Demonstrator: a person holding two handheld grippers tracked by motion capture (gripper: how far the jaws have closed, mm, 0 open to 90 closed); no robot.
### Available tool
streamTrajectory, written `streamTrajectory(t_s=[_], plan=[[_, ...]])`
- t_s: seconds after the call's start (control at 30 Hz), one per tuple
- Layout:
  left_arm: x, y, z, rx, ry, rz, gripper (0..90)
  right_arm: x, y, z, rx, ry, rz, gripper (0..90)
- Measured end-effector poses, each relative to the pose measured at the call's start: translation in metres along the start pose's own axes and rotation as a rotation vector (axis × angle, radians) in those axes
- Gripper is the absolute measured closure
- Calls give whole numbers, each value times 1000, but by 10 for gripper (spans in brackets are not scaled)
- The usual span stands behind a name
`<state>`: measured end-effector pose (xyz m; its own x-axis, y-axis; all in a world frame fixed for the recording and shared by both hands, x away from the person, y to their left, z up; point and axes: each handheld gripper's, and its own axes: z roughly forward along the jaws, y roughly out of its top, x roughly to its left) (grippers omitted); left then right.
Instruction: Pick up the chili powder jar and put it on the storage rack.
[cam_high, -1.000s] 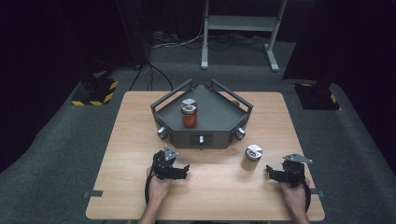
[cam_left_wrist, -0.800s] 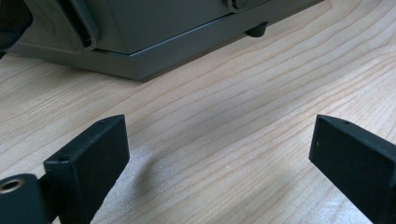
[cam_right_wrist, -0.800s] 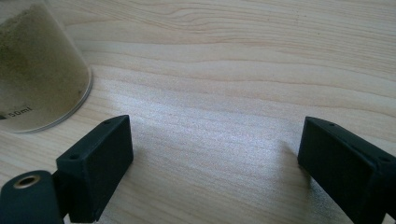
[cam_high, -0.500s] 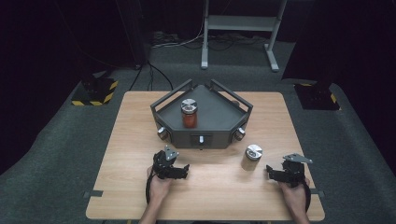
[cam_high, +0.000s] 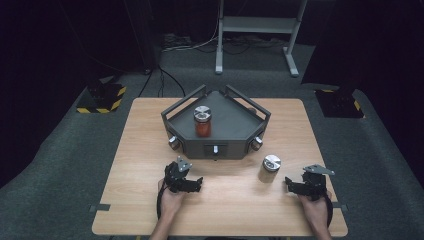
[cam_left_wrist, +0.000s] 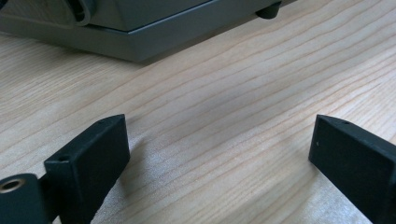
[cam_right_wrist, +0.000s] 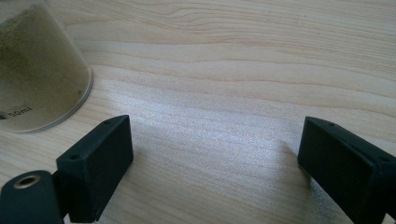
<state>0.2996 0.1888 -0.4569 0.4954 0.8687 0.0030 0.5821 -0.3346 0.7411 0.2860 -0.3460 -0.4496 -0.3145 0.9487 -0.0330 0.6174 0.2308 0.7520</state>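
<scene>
A dark grey, wedge-shaped tray (cam_high: 231, 120) stands at the middle of the wooden table (cam_high: 140, 150). In it a silver-lidded jar of orange-red contents (cam_high: 202, 122) stands upright. To the tray's front right, a second silver-lidded jar of tan powder (cam_high: 270, 169) stands on the table. My left gripper (cam_high: 198, 184) rests low on the wood in front of the tray's left half. Its jaws have just opened a little further, with nothing between them (cam_left_wrist: 219, 140). My right gripper (cam_high: 288, 184) lies to the right of the tan jar (cam_right_wrist: 37, 74), open and holding nothing (cam_right_wrist: 215, 144).
The tray's front wall (cam_left_wrist: 154, 32) rises close ahead of the left gripper. Round knobs (cam_high: 174, 143) stick out at its front corners. Bare wood lies between the two grippers. Black-and-yellow floor blocks (cam_high: 102, 97) and a metal stand (cam_high: 255, 30) sit beyond the table.
</scene>
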Motion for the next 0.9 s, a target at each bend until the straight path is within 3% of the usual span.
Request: streamTrajectory(t_s=[0.7,0.9], plan=[[-1,1,1,0,5,0,32,0,0,0,1,0,0,102],[-1,0,1,0,5,-1,32,1,2,1,12,-10,11,61]])
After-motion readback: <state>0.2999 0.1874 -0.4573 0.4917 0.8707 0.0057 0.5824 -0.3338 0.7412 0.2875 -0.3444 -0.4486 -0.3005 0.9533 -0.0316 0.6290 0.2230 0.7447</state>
